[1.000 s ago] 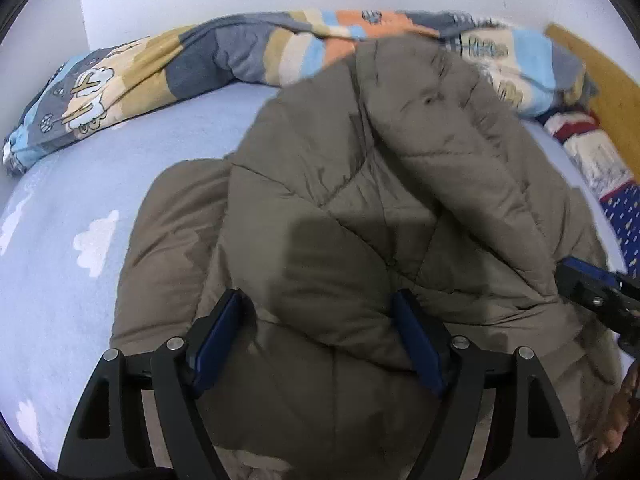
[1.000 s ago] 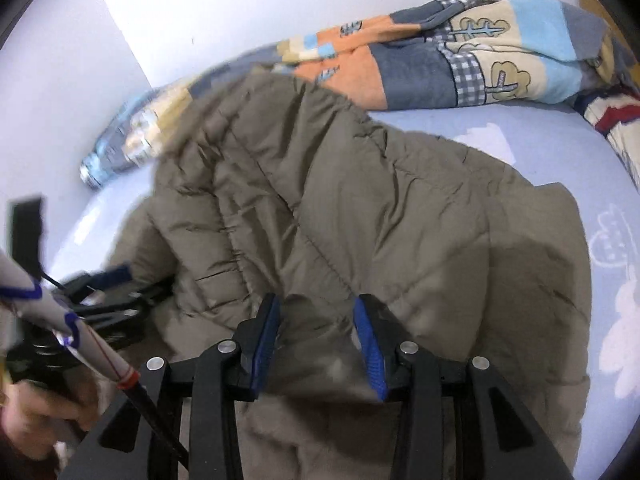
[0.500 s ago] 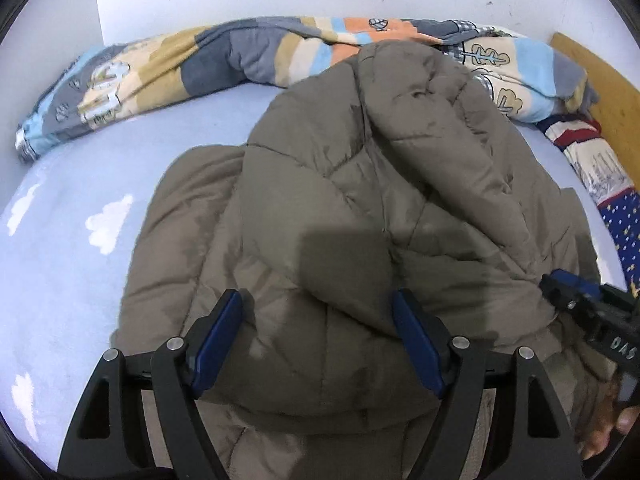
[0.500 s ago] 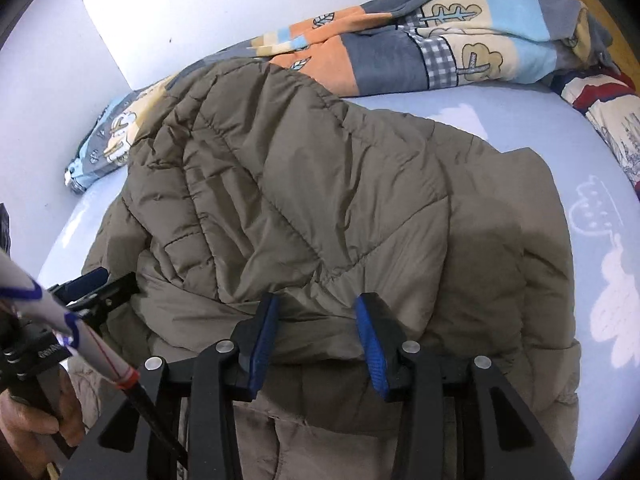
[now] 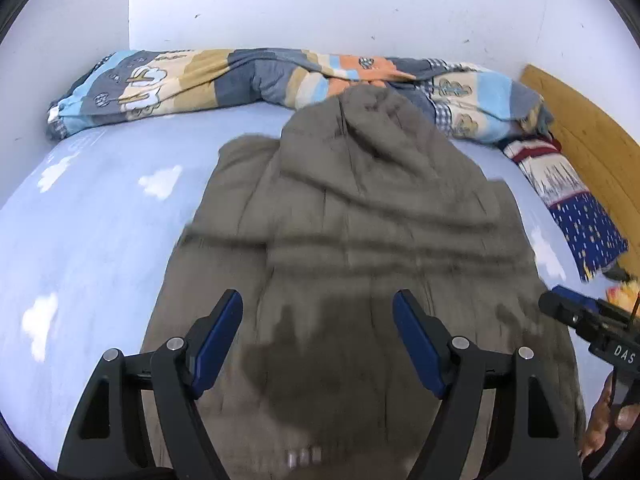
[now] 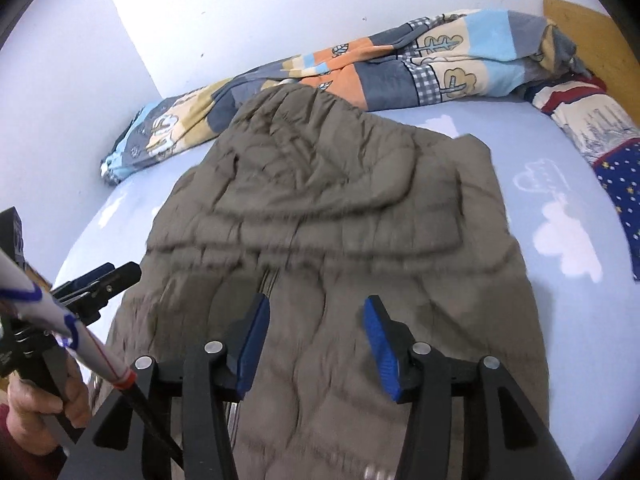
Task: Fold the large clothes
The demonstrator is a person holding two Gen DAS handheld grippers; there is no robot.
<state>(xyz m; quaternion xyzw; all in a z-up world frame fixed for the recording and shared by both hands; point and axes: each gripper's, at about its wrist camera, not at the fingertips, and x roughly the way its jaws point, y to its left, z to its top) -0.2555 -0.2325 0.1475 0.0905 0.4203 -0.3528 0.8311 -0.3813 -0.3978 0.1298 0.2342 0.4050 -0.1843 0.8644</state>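
An olive-brown quilted puffer jacket (image 5: 352, 216) lies spread lengthwise on the light blue bed sheet (image 5: 100, 216), its hood end toward the far wall; it also shows in the right wrist view (image 6: 328, 208). My left gripper (image 5: 318, 332) is open and empty, hovering above the jacket's near part. My right gripper (image 6: 316, 336) is open and empty too, above the jacket's near part to the right of the left one. The right gripper's tip (image 5: 576, 316) shows at the right edge of the left view. The left gripper's tip (image 6: 100, 280) shows at the left of the right view.
A rolled patchwork quilt (image 5: 248, 80) lies along the far wall. A red, white and navy starred cloth (image 5: 572, 196) lies at the right by a wooden headboard (image 5: 588, 128). White walls bound the bed at the back and left.
Both grippers have let go of the jacket and pulled back and up. The right gripper's jaws have opened wider. The folded-over upper layer now lies flatter and stretched along the bed.
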